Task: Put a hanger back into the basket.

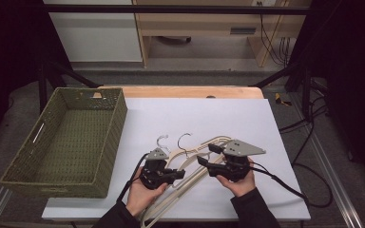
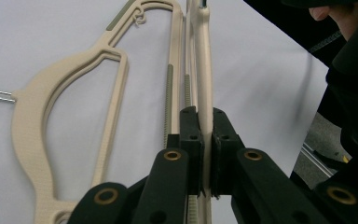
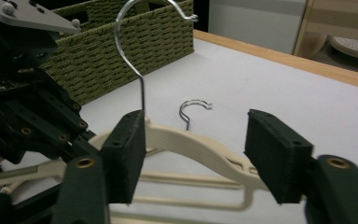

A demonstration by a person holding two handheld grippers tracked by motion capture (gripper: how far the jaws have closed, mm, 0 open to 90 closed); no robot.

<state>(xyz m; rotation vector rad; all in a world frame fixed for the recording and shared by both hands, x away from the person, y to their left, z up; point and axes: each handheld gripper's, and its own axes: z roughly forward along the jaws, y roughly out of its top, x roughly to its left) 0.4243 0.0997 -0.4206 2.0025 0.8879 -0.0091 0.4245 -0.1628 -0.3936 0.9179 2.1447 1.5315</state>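
Observation:
Two cream plastic hangers with wire hooks lie near the table's front. My left gripper (image 1: pixel 180 173) (image 2: pixel 206 140) is shut on the thin arm of the raised hanger (image 1: pixel 192 176) (image 2: pixel 204 70) (image 3: pixel 182 137), whose hook (image 3: pixel 142 70) stands up. My right gripper (image 1: pixel 208 154) (image 3: pixel 200 149) is open, its pads on either side of that hanger's neck without touching it. The second hanger (image 1: pixel 176 154) (image 2: pixel 28 126) lies flat on the white surface, and its hook (image 3: pixel 193 109) rests on the table beyond. The left gripper's body (image 3: pixel 28 116) also appears at the left of the right gripper view.
A green woven basket (image 1: pixel 109 147) (image 3: pixel 121 51) stands at the table's left, close beside the hangers. The white table cover (image 1: pixel 209 114) stretches back to a wooden edge (image 1: pixel 190 91). Black cables (image 1: pixel 285 185) trail off to the right.

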